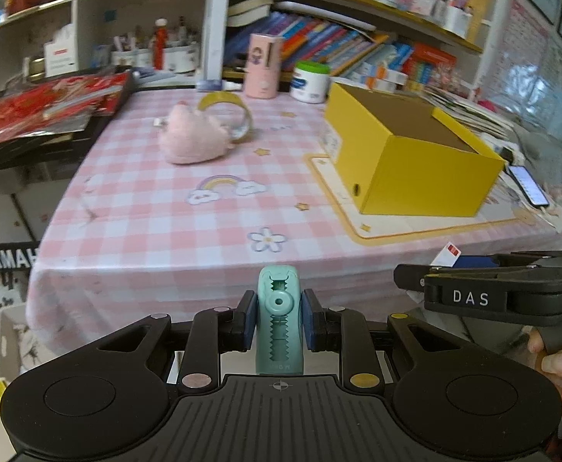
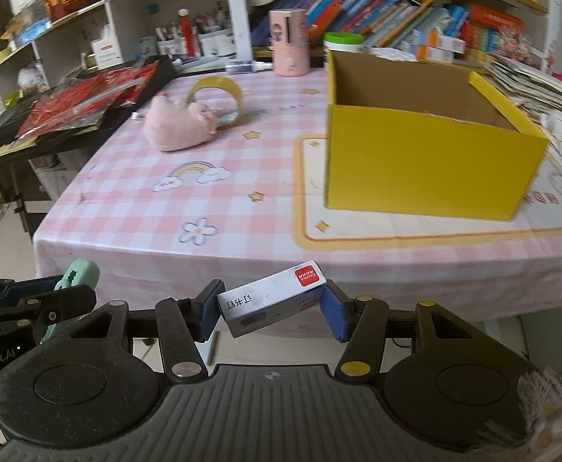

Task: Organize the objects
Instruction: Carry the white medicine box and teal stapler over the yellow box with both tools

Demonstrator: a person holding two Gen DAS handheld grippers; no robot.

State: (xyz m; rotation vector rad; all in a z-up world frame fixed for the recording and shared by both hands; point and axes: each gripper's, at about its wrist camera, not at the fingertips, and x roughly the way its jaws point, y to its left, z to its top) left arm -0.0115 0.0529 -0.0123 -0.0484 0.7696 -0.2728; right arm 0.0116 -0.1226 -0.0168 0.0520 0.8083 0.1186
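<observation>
My left gripper (image 1: 277,317) is shut on a teal plastic clip (image 1: 279,319), held in front of the table's near edge. My right gripper (image 2: 272,310) is shut on a small white staple box with a red label (image 2: 273,296), held tilted, also in front of the near edge. An open yellow cardboard box (image 1: 415,150) stands on a yellow-bordered mat at the table's right; it also shows in the right wrist view (image 2: 423,154). A pink plush toy (image 1: 194,138) and a yellow tape roll (image 1: 230,115) lie at the far left; both show in the right wrist view, the plush (image 2: 177,123) and the roll (image 2: 219,96).
The table has a pink checked cloth (image 1: 157,211). A pink cylinder (image 1: 261,65) and a white green-lidded tub (image 1: 311,81) stand at the back edge. A phone (image 1: 529,186) lies right of the box. Red packets (image 1: 46,104) sit on a black stand left. Shelves of books stand behind.
</observation>
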